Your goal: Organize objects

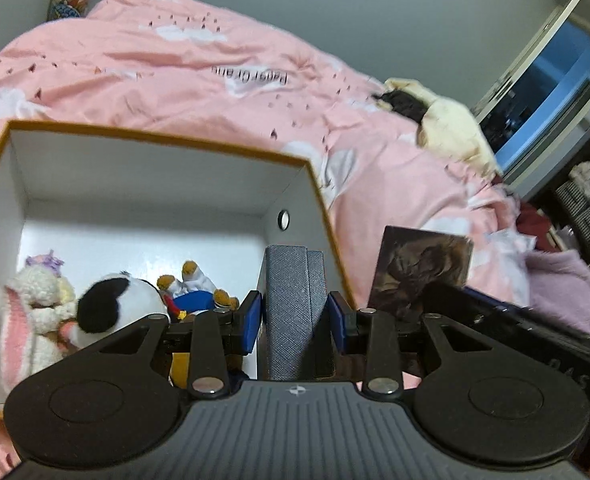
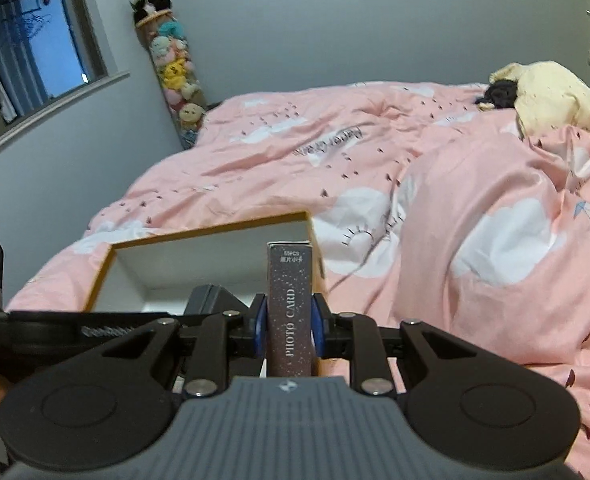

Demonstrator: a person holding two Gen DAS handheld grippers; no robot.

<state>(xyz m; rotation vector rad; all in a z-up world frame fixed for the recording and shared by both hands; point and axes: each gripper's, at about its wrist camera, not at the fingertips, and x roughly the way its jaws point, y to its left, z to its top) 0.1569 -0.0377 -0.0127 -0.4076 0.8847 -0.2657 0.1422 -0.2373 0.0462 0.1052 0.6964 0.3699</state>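
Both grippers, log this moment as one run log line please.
left gripper: shut on grey case over box | right gripper: shut on photo card pack | box: plush toys inside

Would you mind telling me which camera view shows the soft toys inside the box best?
The left wrist view: it looks down into the open box, where a white bunny, a black-and-white plush and a blue-dressed toy lie on the floor. The right wrist view shows only the box's rim and bare inner walls, no toys.
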